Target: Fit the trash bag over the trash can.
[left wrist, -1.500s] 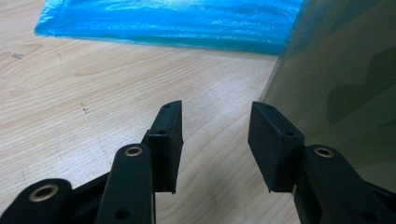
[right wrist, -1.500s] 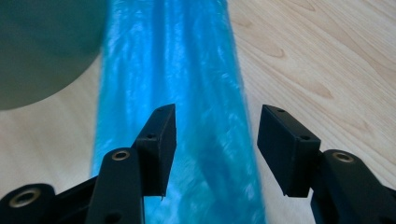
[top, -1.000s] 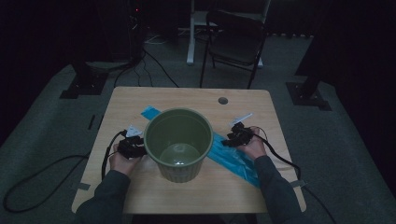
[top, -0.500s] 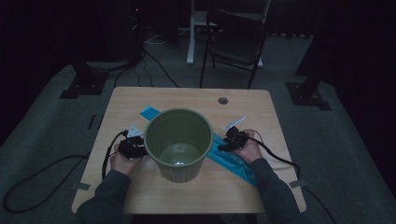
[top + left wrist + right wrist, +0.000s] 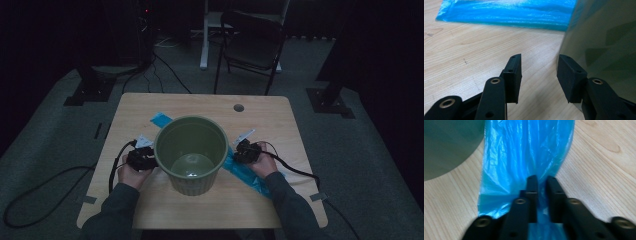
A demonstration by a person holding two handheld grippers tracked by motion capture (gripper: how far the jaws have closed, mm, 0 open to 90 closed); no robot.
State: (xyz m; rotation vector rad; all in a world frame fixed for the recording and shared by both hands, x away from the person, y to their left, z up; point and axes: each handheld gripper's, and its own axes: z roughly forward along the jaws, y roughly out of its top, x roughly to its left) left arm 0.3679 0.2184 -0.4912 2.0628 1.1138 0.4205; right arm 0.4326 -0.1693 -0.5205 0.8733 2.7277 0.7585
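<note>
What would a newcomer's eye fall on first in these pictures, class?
A big green bucket stands mid-table, on a blue plastic bag lying flat across the wood. The right tongs have just been closing, pinching the bag; the left tongs gape beside the bucket's wall.

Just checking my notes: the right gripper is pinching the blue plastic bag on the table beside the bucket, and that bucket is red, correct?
One detail is wrong: the bucket is olive green, not red, as the high view shows. The rest stands: in the right gripper view the right gripper has just been closing its jaws on a fold of the blue plastic bag, which lies on the table beside the bucket.
</note>
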